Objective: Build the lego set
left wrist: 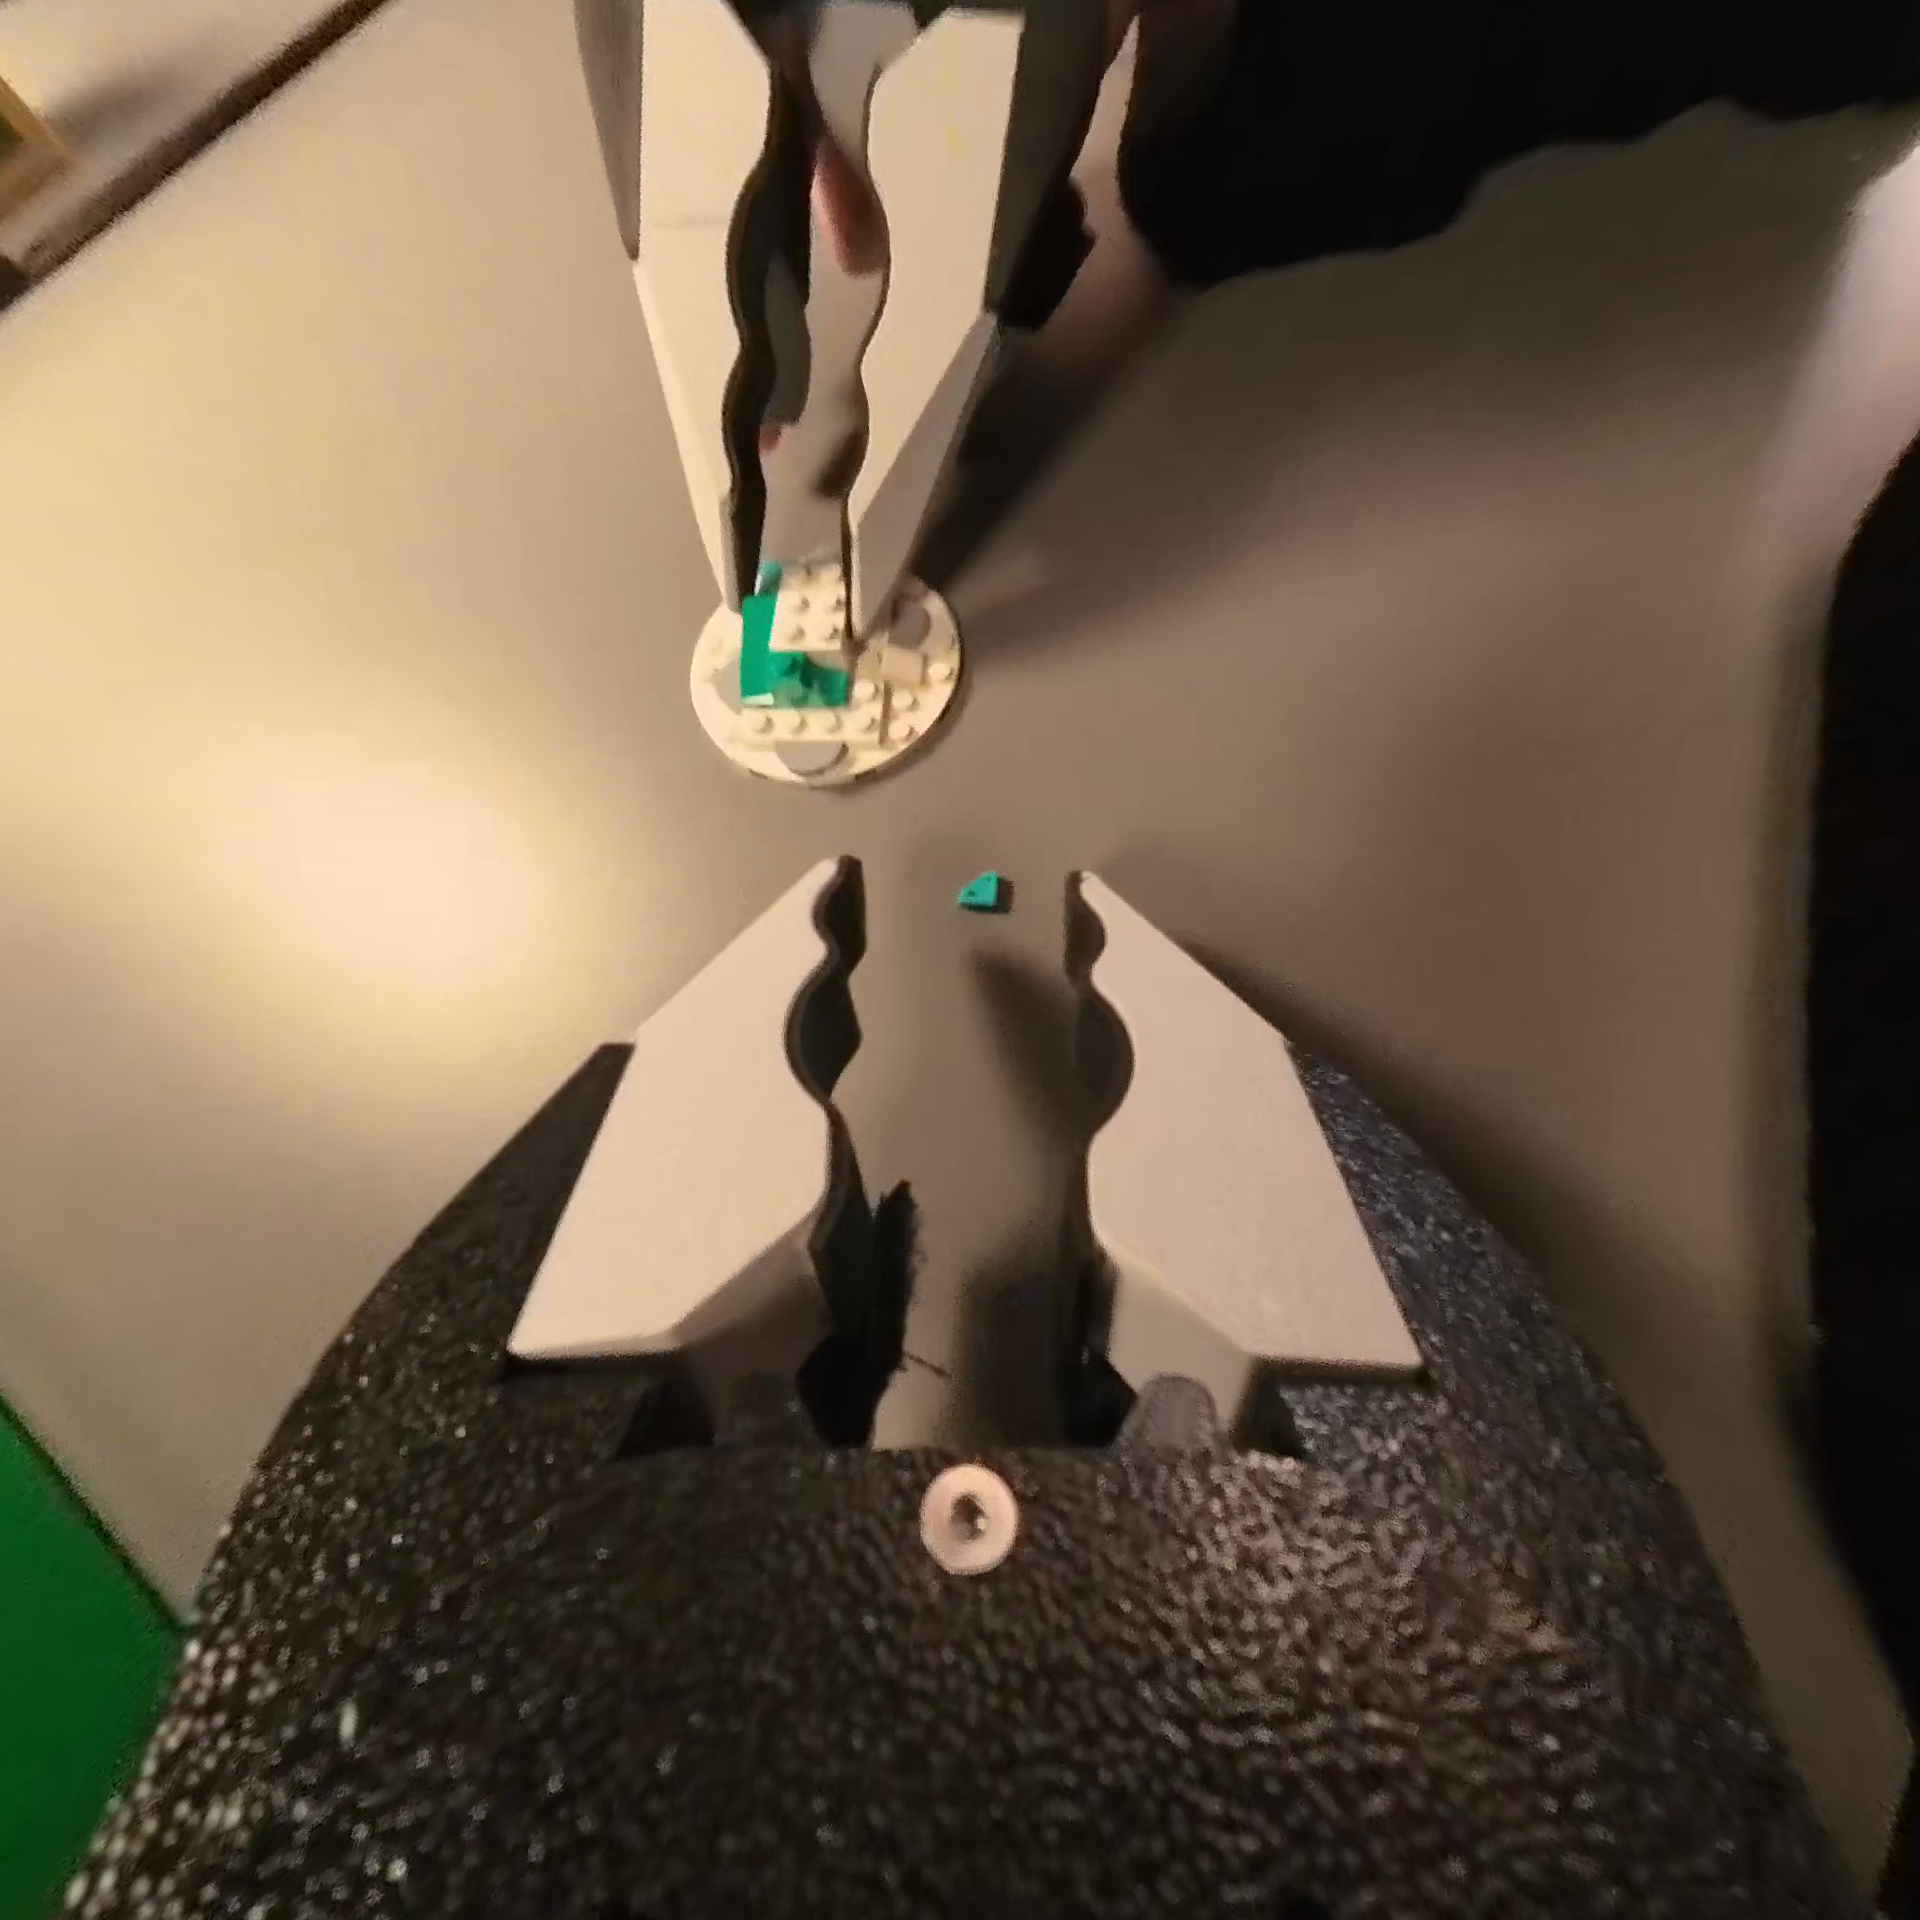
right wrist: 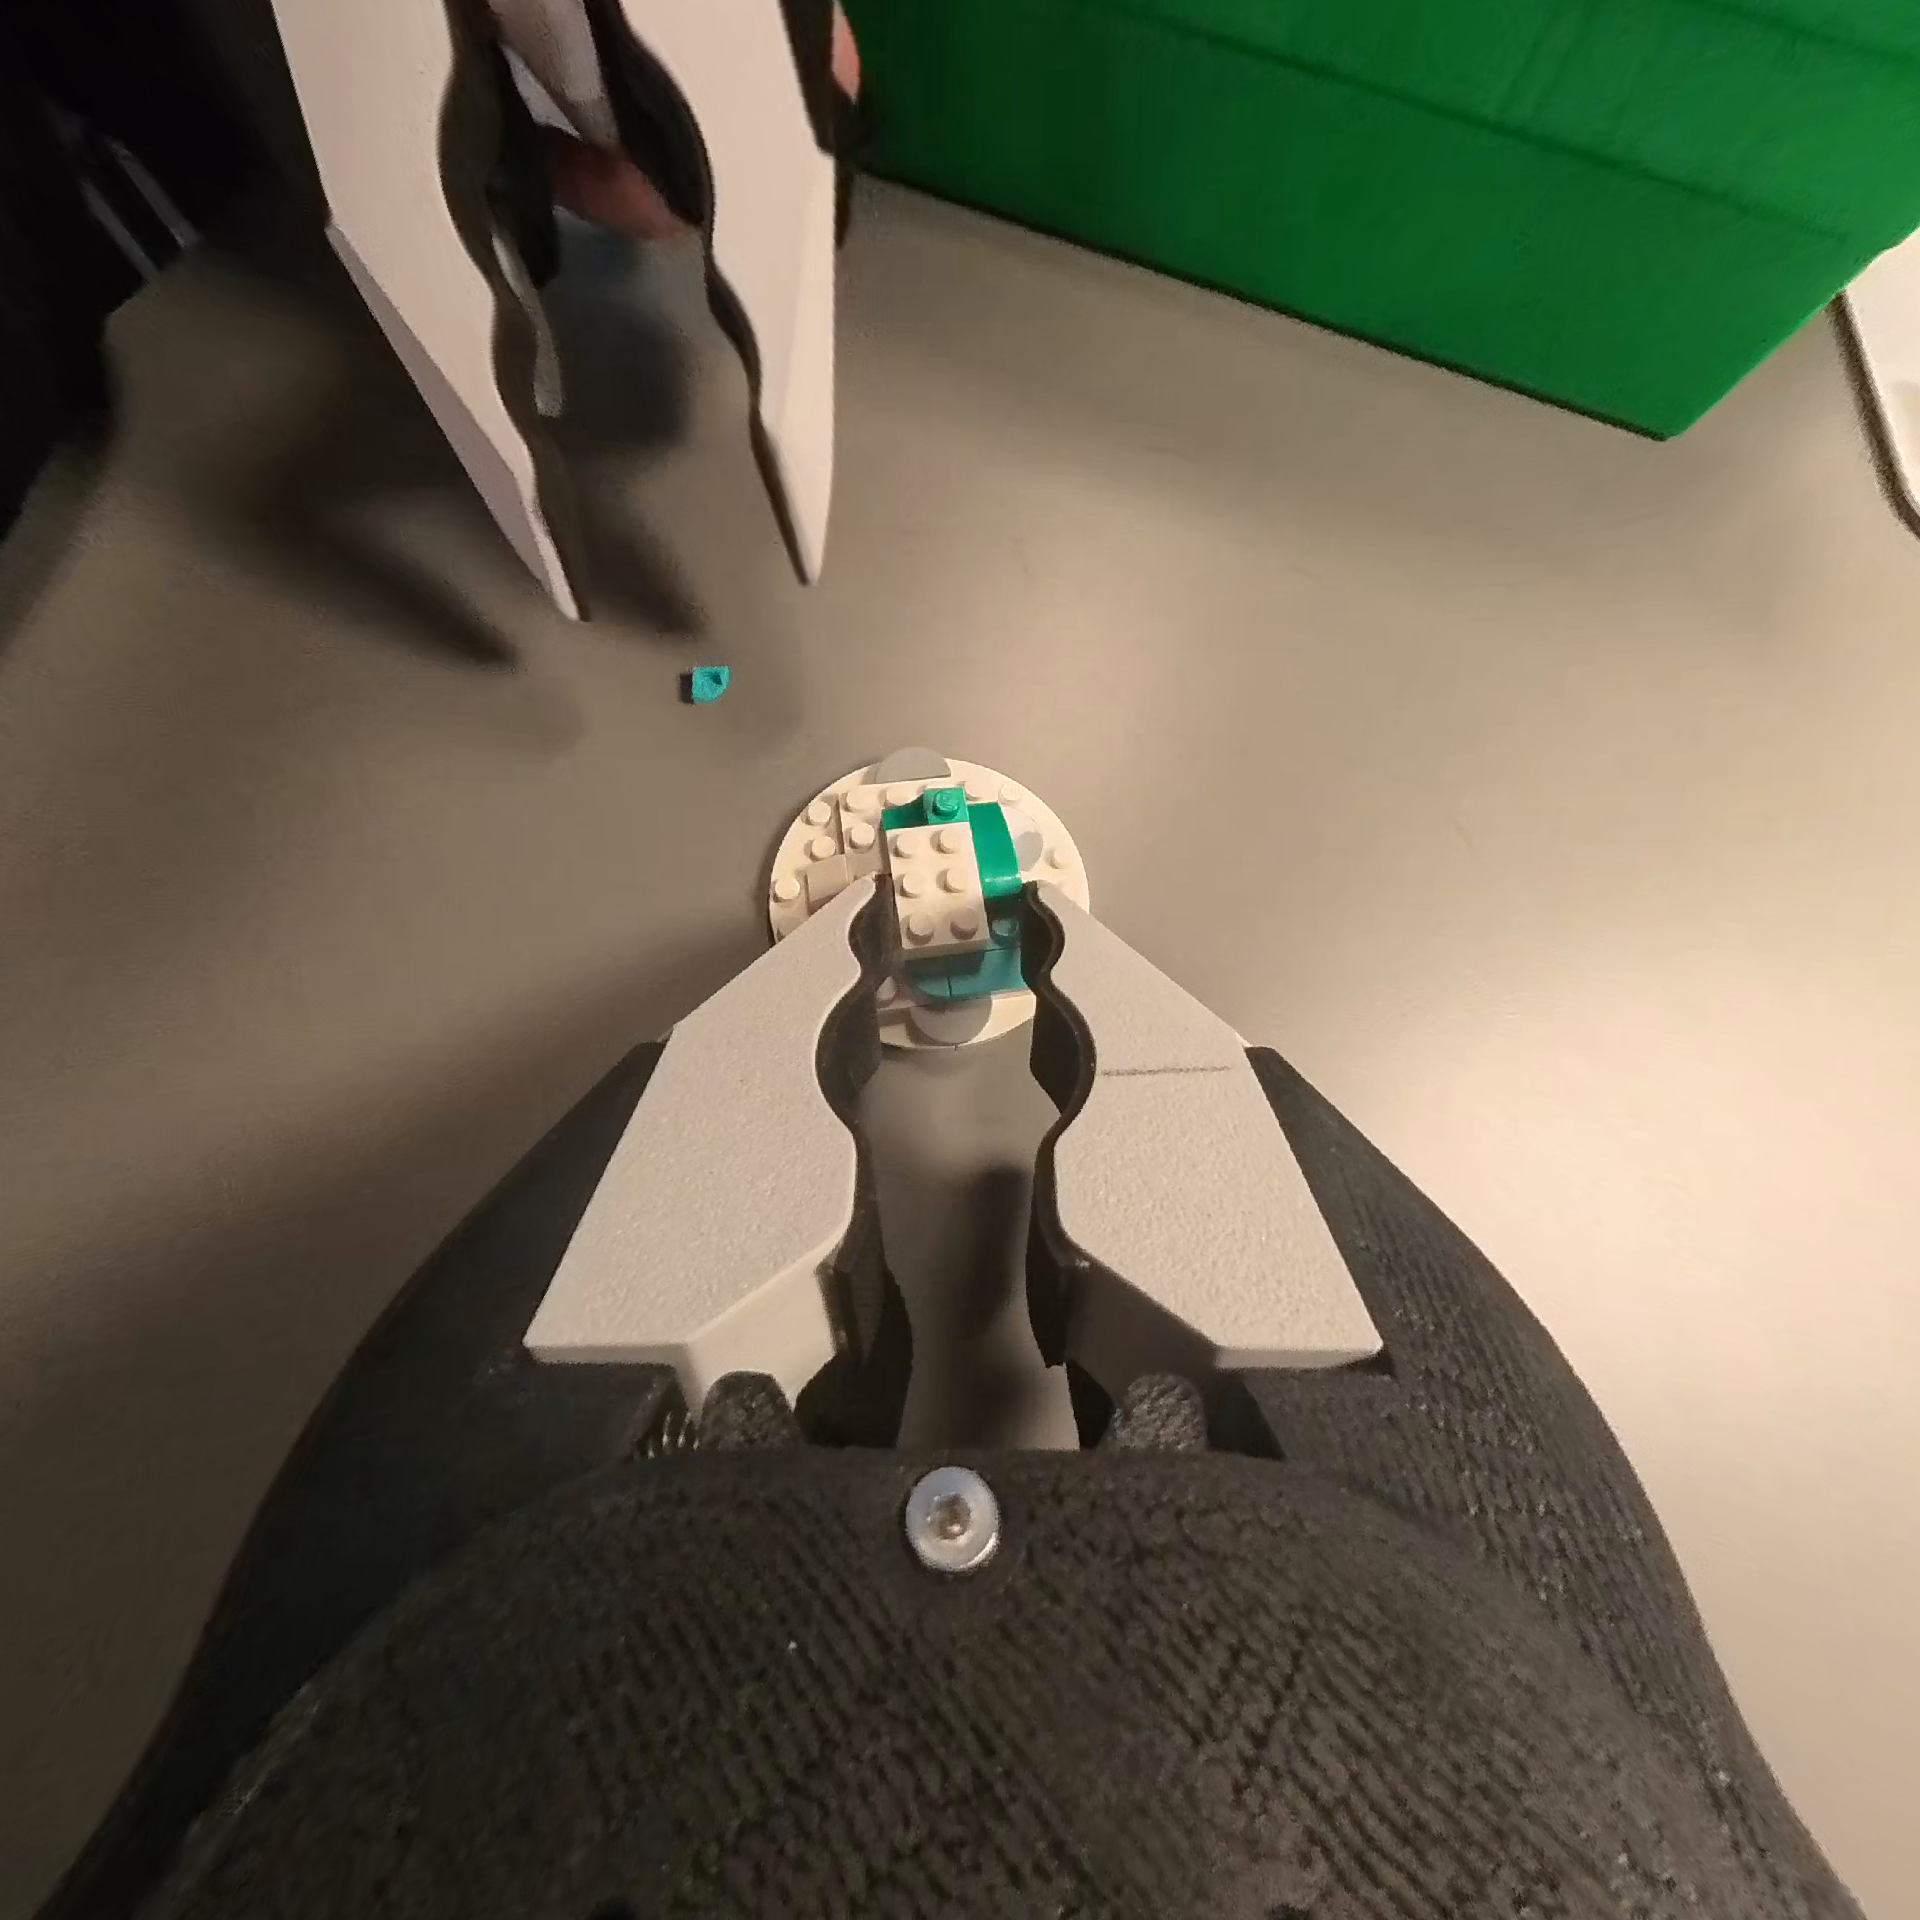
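Right gripper (right wrist: 951,914) clamps the lego model (right wrist: 940,883) on its round base — left gripper (left wrist: 961,883), fingers spread, hovers over a loose teal piece (left wrist: 984,891).

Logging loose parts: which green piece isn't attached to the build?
The small green piece lying alone on the table, apart from the round model.

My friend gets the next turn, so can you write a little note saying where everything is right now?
Left gripper: open, empty, hovering just behind the loose teal piece on the table.
Right gripper: closed around the lego model, steadying it on its round white base.
Done: white and green bricks are stacked on the base.
Left: pick up the teal piece and probably add it to the model.
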